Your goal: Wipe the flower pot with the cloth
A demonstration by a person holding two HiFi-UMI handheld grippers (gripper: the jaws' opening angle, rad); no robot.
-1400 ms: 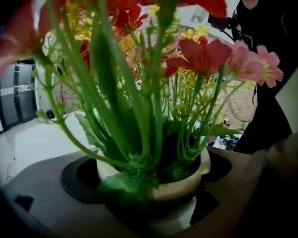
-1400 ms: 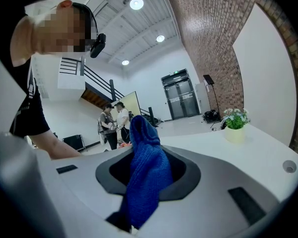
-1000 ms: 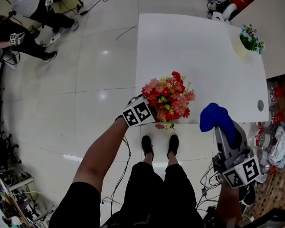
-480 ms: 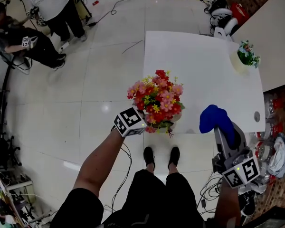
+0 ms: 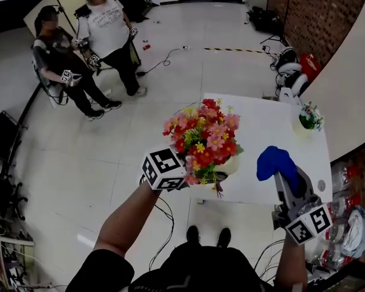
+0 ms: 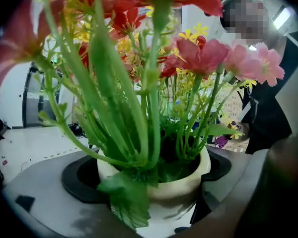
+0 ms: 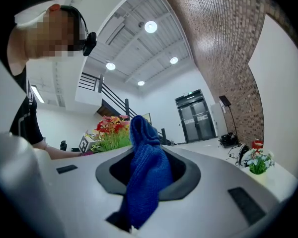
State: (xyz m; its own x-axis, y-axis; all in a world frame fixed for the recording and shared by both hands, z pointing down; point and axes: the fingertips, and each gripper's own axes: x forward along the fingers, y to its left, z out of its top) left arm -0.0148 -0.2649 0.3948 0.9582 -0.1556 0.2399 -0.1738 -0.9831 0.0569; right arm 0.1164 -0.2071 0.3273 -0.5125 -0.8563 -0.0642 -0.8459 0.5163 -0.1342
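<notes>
A cream flower pot (image 5: 229,165) of red, pink and yellow flowers (image 5: 204,135) is held in my left gripper (image 5: 201,176), which is shut on it near the front edge of the white table (image 5: 274,129). In the left gripper view the pot (image 6: 181,185) sits between the two jaws, with stems and leaves filling the picture. My right gripper (image 5: 281,174) is shut on a blue cloth (image 5: 272,160), held upright to the right of the pot and apart from it. The cloth (image 7: 146,170) hangs bunched between the jaws, with the flowers (image 7: 111,127) to its left.
A second small flower pot (image 5: 306,118) stands at the table's far right. Two people (image 5: 103,32) are on the tiled floor at the far left, with cables (image 5: 164,56) near them. A brick wall (image 5: 310,17) and clutter (image 5: 353,218) line the right side.
My left gripper has carried the flower pot up and slightly left from the table edge. The head view has tilted up, showing more of the room. The right gripper and cloth have barely moved.
</notes>
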